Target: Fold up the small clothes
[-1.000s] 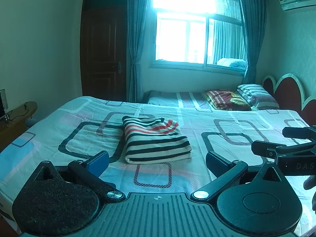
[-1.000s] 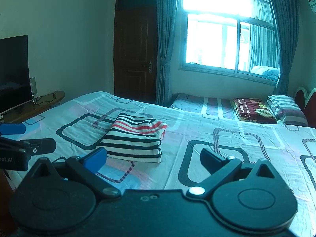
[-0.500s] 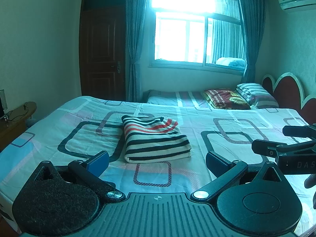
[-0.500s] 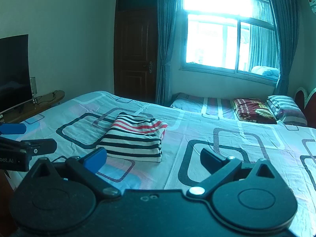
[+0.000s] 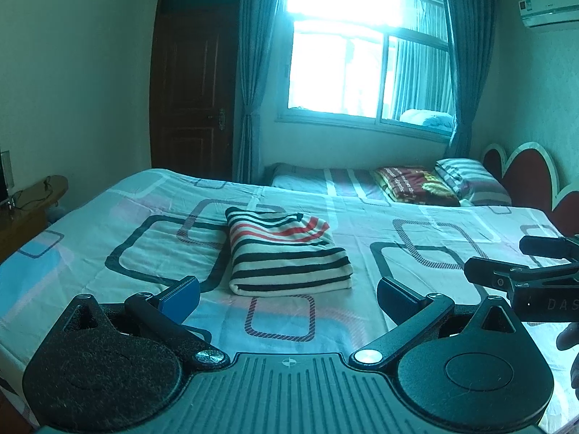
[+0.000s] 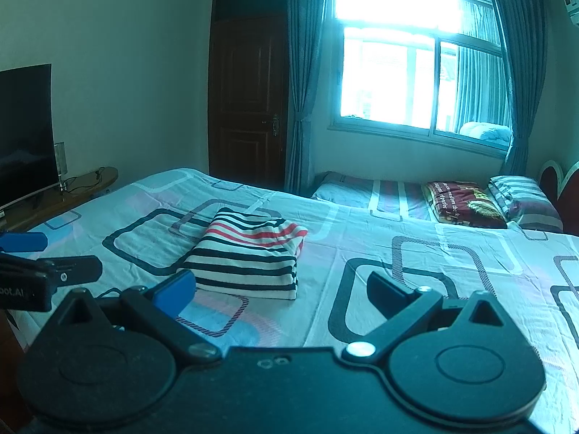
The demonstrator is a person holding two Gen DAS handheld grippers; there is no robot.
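A striped garment (image 5: 286, 253), white with black and red stripes, lies folded into a neat rectangle on the bed (image 5: 108, 238). It also shows in the right wrist view (image 6: 249, 253). My left gripper (image 5: 287, 294) is open and empty, held just short of the garment's near edge. My right gripper (image 6: 278, 287) is open and empty, near the garment's near right corner. Neither touches the cloth. Each gripper shows at the edge of the other's view: the right one (image 5: 506, 264), the left one (image 6: 47, 256).
The bed sheet has a pattern of rounded rectangles. Folded blankets and a striped pillow (image 5: 466, 177) lie at the far headboard side. A TV (image 6: 25, 133) on a wooden stand stands left of the bed. A door and a curtained window are behind.
Both grippers have shifted only slightly; the garment lies as before and the jaws stay open.
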